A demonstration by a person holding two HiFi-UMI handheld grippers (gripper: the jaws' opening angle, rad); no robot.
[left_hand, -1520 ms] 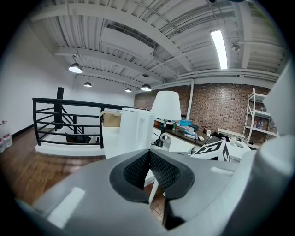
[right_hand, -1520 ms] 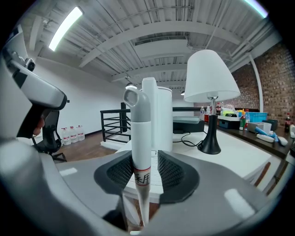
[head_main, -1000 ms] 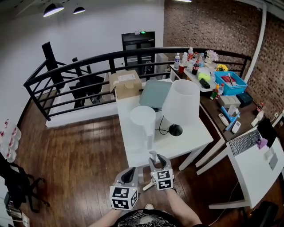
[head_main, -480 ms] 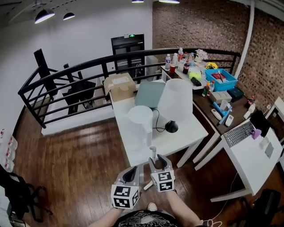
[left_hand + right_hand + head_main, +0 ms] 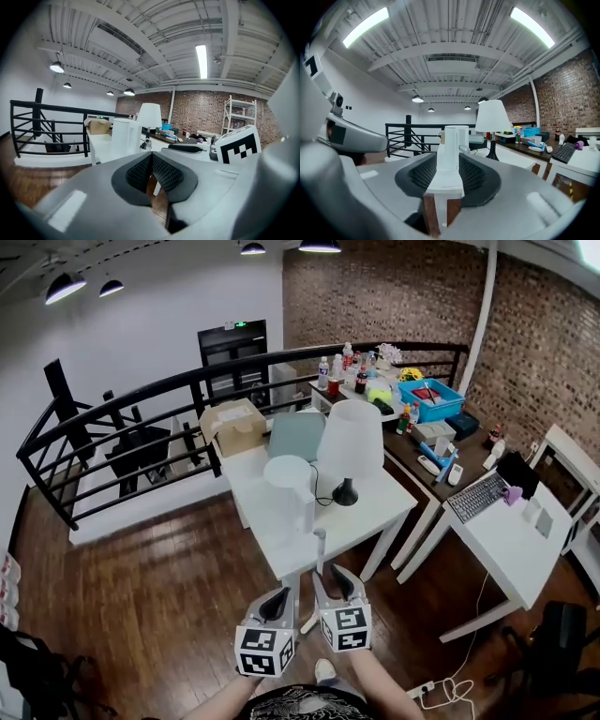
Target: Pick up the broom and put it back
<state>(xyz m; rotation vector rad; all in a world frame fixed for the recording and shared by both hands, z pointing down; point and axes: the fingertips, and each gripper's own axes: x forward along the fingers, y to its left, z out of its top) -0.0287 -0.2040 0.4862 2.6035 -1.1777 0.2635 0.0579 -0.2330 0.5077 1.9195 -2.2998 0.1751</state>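
Observation:
The broom shows only as its white handle, which stands upright just in front of the white table. My right gripper is shut on this handle; in the right gripper view the handle fills the gap between the dark pads. My left gripper hangs close beside it on the left, shut, with nothing between its pads. The broom's head is hidden below the grippers.
On the table stand a tall white cylinder, a white-shaded lamp and a cardboard box. A black railing runs behind. At the right are a cluttered dark desk with a blue bin and a white desk.
Both grippers have risen, the right one carrying the handle up with it. The table and room now sit farther off in the head view. Neither gripper's jaws have changed.

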